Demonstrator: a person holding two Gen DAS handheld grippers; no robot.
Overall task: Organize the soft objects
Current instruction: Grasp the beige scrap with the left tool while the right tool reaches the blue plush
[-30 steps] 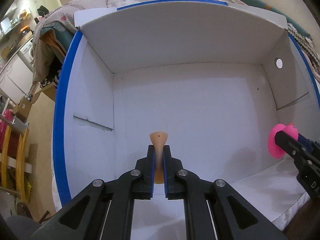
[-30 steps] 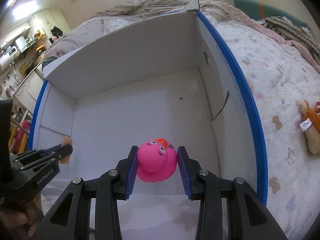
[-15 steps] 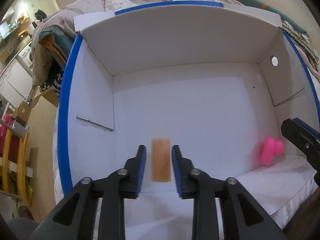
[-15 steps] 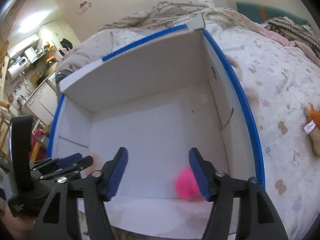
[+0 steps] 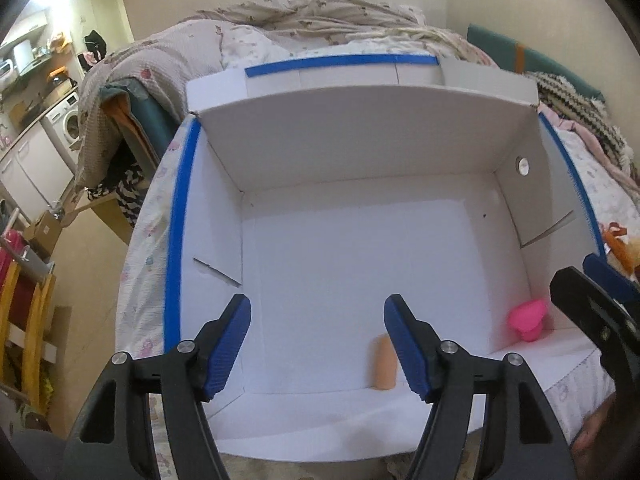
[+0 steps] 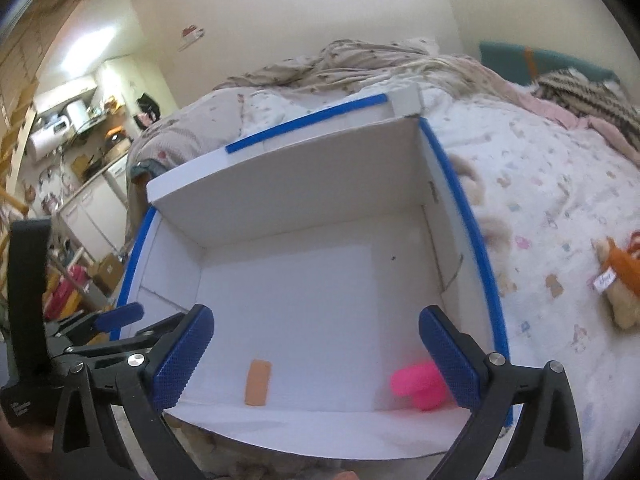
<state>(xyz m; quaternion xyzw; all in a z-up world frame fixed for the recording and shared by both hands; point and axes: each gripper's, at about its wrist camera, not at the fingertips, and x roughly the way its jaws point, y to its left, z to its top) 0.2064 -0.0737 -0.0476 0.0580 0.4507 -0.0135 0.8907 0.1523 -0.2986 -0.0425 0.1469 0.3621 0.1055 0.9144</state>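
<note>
Both pairs of jaws have just been opening and stand wide, nothing between them: left gripper, right gripper. Below, the white box holds two toys: one orange piece lying flat, one pink duck in its right corner. One plush lies on the bed outside.

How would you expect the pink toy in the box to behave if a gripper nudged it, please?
The pink toy looks rounded and bulbous, so it would probably roll or rock. It seems a small soft toy, likely light, and would slide easily on the smooth white box floor.
</note>
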